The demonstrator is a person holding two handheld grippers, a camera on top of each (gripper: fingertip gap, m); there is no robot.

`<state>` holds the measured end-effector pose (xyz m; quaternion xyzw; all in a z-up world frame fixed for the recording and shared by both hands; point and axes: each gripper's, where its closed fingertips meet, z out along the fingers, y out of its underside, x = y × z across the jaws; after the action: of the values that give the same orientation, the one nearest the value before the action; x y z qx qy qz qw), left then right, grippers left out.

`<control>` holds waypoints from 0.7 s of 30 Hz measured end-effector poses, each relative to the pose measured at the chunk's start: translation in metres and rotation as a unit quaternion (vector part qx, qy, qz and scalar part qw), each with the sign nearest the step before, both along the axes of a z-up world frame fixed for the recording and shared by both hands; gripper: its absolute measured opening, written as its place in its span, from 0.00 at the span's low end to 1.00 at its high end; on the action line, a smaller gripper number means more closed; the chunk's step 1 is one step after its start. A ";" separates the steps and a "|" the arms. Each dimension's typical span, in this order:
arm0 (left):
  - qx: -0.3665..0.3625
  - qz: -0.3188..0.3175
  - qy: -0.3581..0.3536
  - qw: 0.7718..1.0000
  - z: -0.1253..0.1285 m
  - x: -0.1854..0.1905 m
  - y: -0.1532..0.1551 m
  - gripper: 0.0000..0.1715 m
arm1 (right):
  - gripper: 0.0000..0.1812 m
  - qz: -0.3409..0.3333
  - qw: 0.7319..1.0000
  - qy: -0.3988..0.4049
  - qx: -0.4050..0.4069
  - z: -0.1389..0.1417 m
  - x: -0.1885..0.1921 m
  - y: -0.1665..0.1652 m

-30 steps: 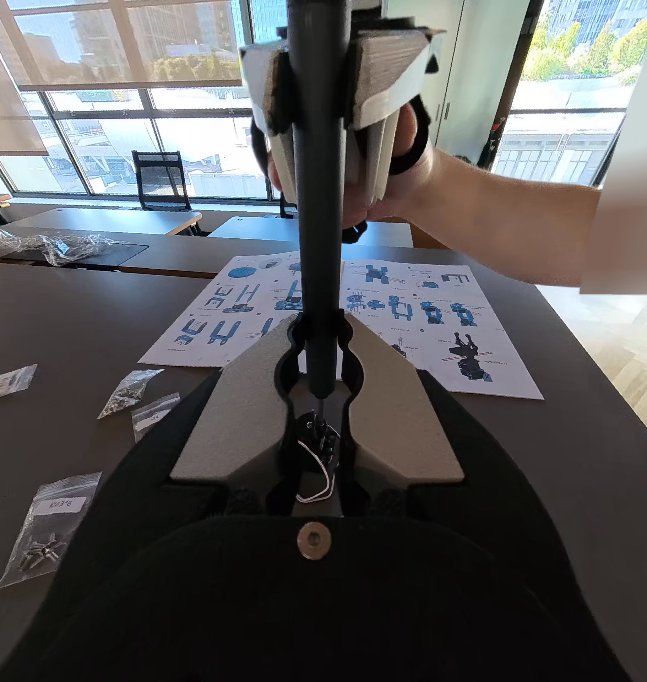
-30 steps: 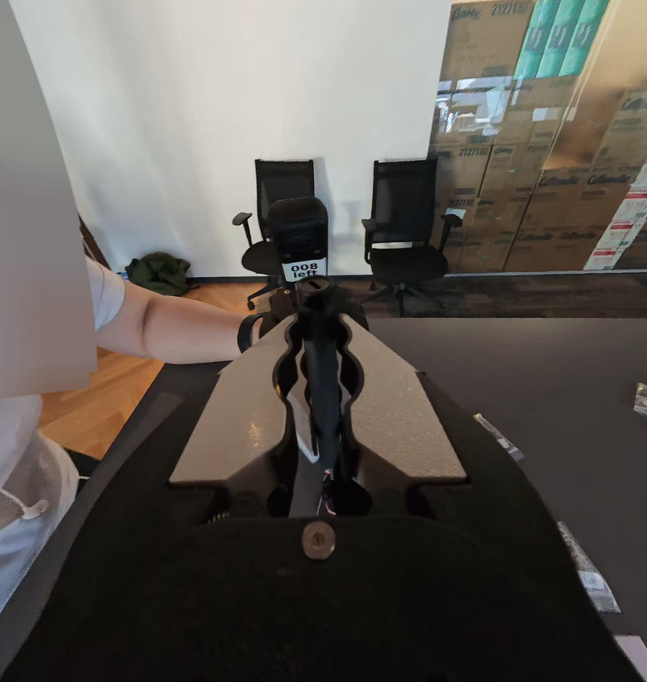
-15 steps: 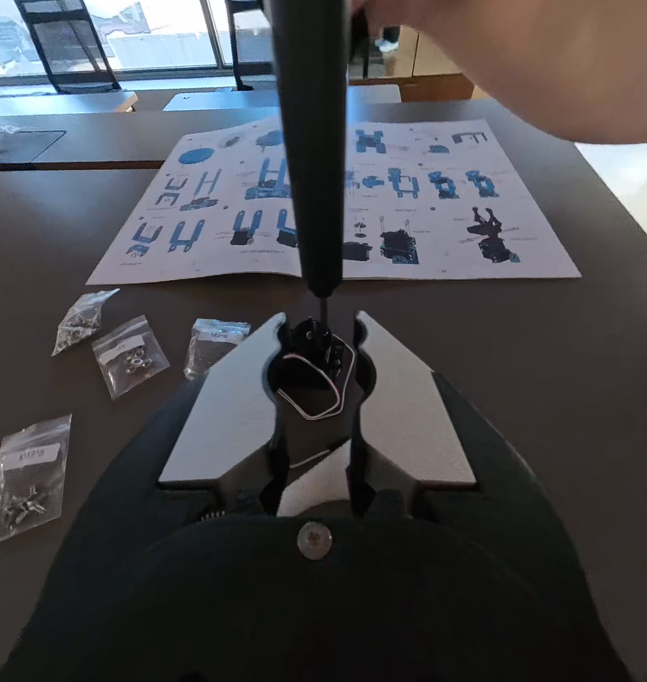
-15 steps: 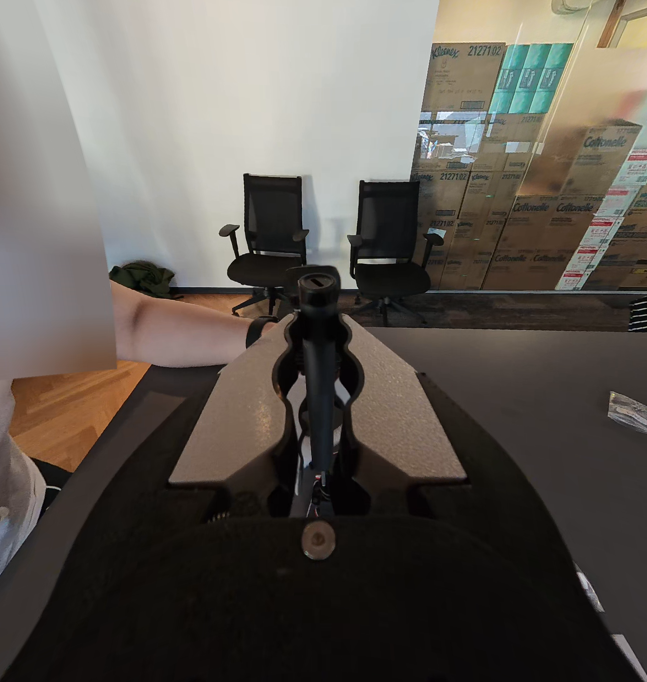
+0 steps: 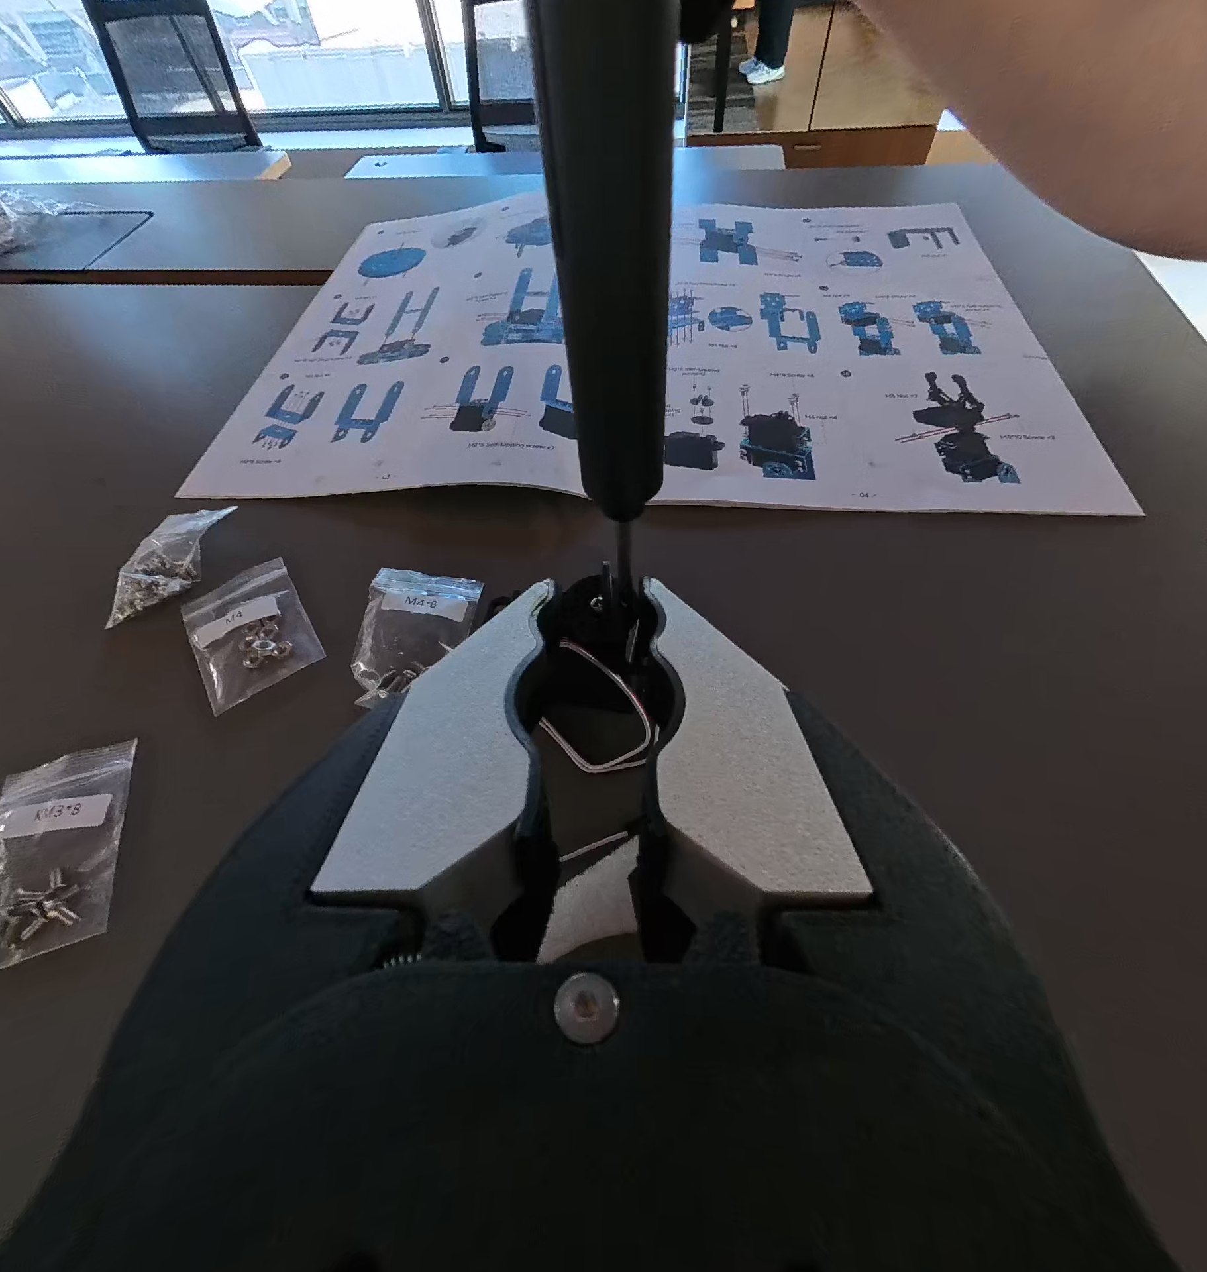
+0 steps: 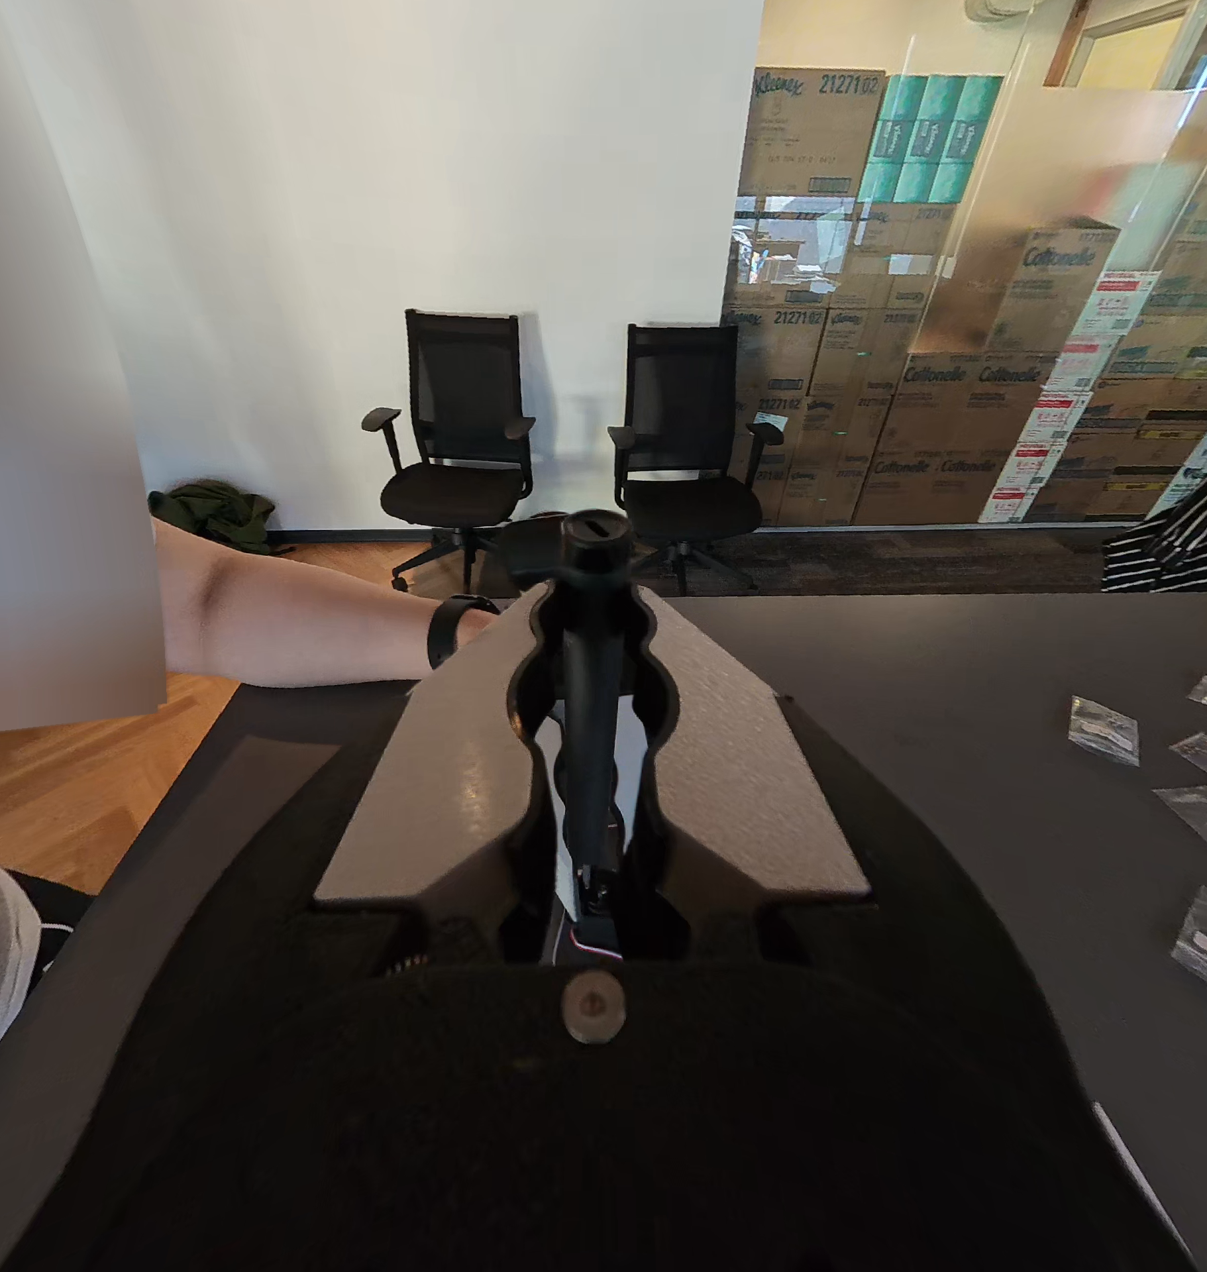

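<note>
Left hand-held gripper [image 5: 592,592] clamped on one black wired servo [image 5: 590,643]; right hand-held gripper [image 6: 592,612] closed around one black screwdriver [image 5: 604,275], tip on servo. Four screw bags [image 5: 253,643] and one instruction sheet [image 5: 828,358] on tabletop [image 5: 965,688].

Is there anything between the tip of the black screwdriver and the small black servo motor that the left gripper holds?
Nothing visible: the black screwdriver reaches straight down to the small black servo motor in the left gripper.

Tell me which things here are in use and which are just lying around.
In use: left tongs shut on small black motor; right tongs shut on screwdriver, tip at the motor.
Lying about: instruction sheet, screw bags, office chairs.
</note>
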<state>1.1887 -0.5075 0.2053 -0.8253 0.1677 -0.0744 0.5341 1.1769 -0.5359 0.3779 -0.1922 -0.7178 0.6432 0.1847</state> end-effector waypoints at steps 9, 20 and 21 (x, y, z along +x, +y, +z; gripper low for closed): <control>0.001 0.009 0.003 1.000 0.000 0.000 0.000 0.12 | 0.09 -0.109 0.994 0.013 -0.005 0.000 -0.003 0.006; -0.002 0.004 -0.007 1.000 0.000 0.000 0.001 0.12 | 0.09 -0.284 0.958 0.031 0.005 0.000 -0.007 0.008; -0.003 0.004 -0.007 1.000 0.000 0.001 0.001 0.12 | 0.09 -0.300 0.953 0.034 0.009 0.000 -0.007 0.007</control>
<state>1.1893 -0.5065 0.2049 -0.8267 0.1603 -0.0789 0.5335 1.1694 -0.5285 0.3781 -0.3749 -0.6263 0.5577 0.3951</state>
